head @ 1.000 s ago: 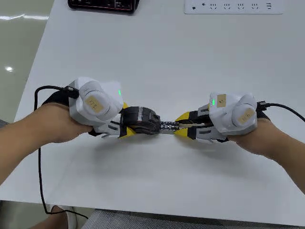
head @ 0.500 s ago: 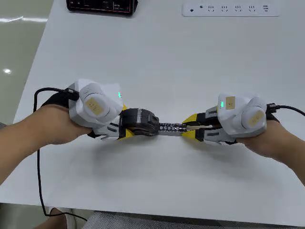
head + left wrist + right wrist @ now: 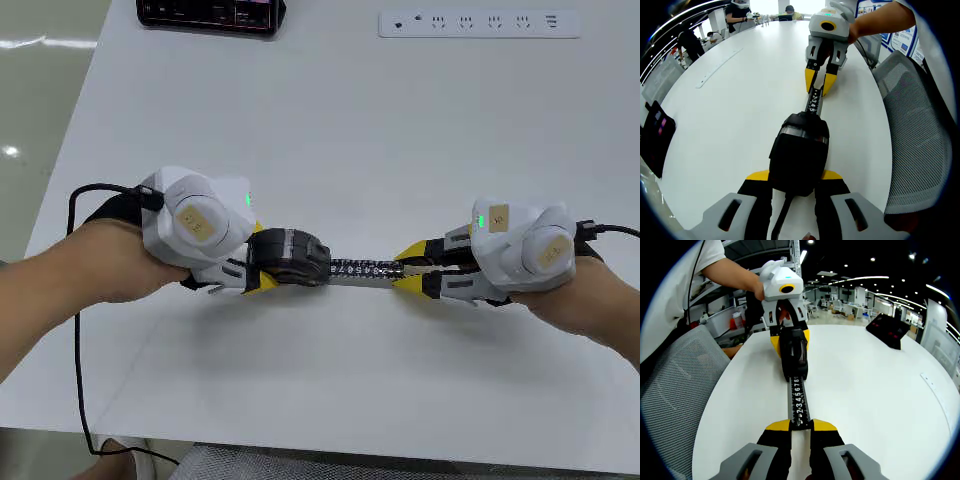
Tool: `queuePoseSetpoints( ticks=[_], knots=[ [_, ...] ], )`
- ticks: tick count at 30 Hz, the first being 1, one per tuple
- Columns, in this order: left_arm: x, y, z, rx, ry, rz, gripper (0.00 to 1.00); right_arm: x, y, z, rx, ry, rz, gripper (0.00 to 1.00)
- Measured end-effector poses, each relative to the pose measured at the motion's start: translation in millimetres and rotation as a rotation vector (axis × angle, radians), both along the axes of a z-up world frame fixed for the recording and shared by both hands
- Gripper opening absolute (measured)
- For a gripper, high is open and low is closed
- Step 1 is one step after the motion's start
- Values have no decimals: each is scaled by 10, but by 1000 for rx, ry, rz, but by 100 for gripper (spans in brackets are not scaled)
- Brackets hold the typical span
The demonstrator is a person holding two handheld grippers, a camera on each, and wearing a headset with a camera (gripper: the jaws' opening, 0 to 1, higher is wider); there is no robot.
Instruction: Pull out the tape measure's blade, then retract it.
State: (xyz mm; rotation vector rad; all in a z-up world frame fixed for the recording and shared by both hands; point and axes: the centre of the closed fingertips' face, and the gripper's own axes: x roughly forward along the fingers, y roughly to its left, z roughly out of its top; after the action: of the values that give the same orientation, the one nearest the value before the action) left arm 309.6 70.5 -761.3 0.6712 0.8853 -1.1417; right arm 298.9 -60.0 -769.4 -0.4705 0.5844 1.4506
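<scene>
White bench: open room on the far side up to the power strip and dark device, near edge close. Left gripper jaws clamped on the tape measure mid-bench, its rear hidden. Right gripper jaws pinch the blade end, hook hidden.

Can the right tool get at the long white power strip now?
Probably not at once: the right tool is shut on the metal blade of the black tape measure. The white tabletop towards the long white power strip is bare, so the way looks free after release.
</scene>
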Motion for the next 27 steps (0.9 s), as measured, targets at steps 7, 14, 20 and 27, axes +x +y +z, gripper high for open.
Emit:
queuePoseSetpoints(
  ticks=[7,14,20,27],
  knots=[
    [-2,-6,-3,0,0,0,27,-2,-98,-5,-13,-3,-6,9],
    [-2,-8,-3,0,6,0,28,24,-219,-11,-26,-10,-9,9],
    [-6,-11,-2,4,5,-3,28,33,-301,-29,-39,-14,-10,9],
    [-5,-11,-2,1,6,-2,28,38,-392,-23,-46,-11,-16,9]
  ],
)
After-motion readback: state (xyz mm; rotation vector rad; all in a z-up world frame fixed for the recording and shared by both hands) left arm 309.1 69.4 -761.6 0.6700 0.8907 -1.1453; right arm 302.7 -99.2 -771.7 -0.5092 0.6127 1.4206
